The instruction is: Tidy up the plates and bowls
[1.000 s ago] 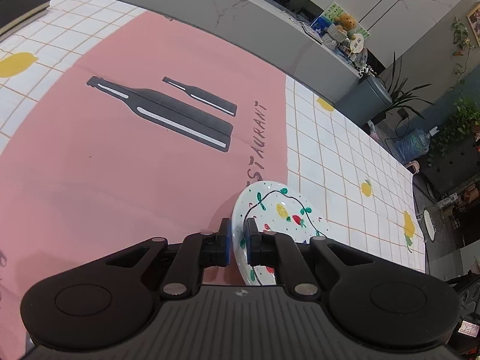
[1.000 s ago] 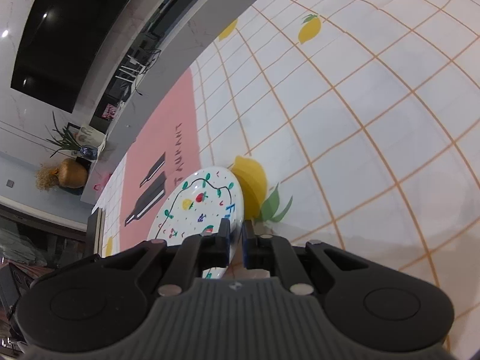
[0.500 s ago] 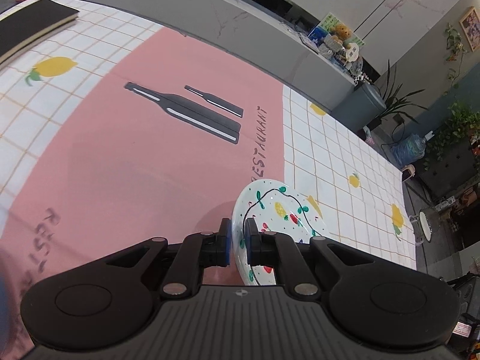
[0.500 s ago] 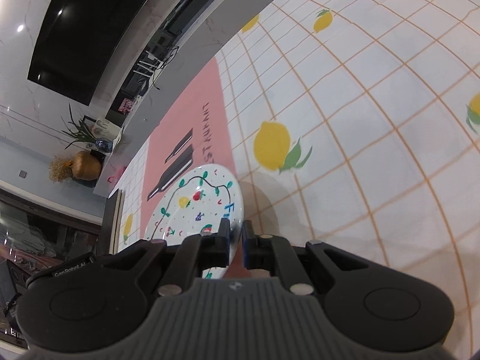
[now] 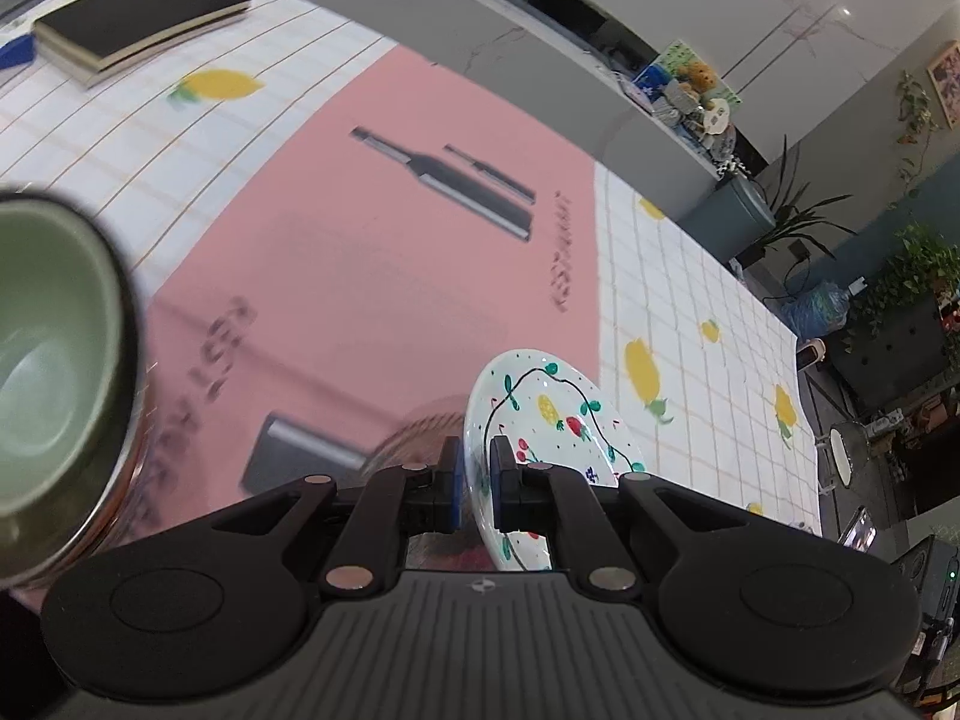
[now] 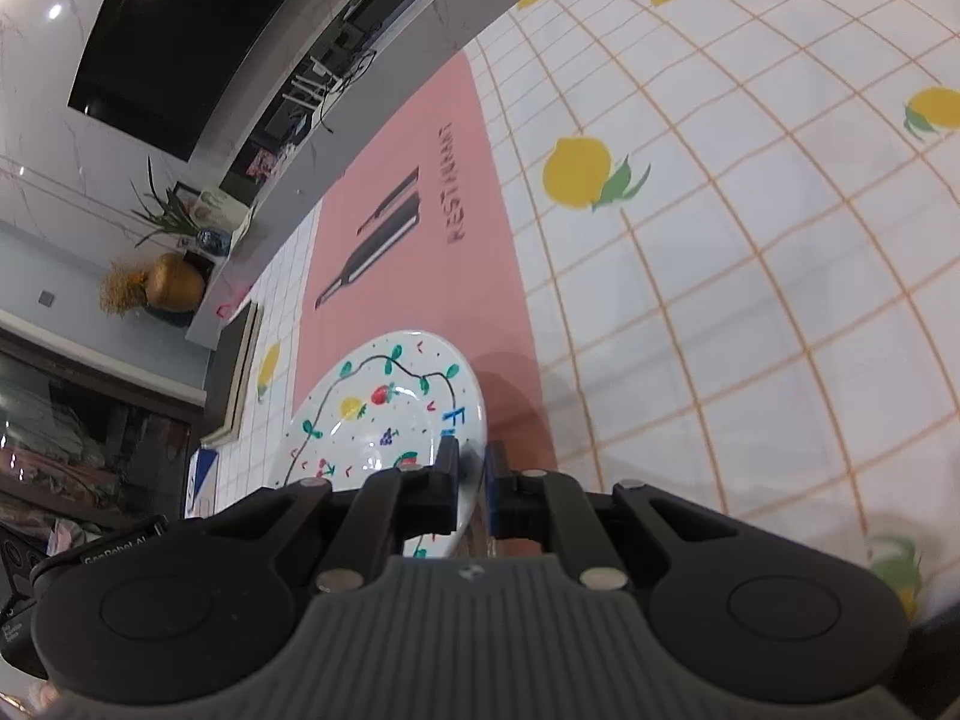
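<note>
My left gripper is shut on the rim of a white plate painted with fruit and a vine, held tilted above the pink tablecloth. My right gripper is shut on the rim of a second white painted plate, also held tilted above the table. A green bowl with a dark rim shows blurred at the left edge of the left wrist view, close to the camera.
A pink cloth with bottle prints lies over a white lemon-check tablecloth. A black book lies at the far left corner. A grey counter runs behind the table. Plants stand to the right.
Both grippers have drawn back and risen with their plates, so more table shows. The green bowl has come into the left wrist view at the left.
</note>
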A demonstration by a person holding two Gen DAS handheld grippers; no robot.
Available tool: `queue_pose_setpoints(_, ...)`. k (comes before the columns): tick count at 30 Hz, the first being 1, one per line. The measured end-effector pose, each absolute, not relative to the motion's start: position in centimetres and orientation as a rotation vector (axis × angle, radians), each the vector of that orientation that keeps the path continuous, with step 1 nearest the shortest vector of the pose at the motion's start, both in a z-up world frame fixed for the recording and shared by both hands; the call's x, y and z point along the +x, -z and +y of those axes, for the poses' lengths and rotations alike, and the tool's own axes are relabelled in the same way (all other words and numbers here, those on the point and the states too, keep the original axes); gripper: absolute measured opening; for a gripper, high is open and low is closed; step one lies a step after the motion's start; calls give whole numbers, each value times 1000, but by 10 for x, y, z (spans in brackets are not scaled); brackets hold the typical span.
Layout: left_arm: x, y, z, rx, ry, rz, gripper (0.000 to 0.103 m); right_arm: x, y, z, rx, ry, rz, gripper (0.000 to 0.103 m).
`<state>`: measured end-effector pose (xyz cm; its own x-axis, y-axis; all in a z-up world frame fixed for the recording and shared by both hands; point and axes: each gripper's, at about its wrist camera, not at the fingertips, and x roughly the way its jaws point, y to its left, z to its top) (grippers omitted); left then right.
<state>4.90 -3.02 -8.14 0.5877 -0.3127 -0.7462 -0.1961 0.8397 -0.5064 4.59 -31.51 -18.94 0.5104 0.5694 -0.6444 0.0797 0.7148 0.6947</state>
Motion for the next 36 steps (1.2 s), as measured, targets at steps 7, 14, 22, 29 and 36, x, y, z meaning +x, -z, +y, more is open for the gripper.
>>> queue_pose_setpoints(7,31,87,-23,-570,36,967,9,36,193,-300,686,-337,1030,7)
queue_pose_setpoints(14,24,96,-23,-564,17,992,9,37,195,-292,645,-327,1032,7)
queue_pose_setpoints(22,22,103,-19,-556,-12,1015,9,35,195,-279,574,-321,1043,7)
queue_pose_setpoints(29,22,106,-20,-544,-12,1026,10,35,193,-275,534,-309,1033,7)
queue_pose_setpoints(36,21,110,-19,-532,-20,1039,9,33,193,-274,533,-305,1022,7)
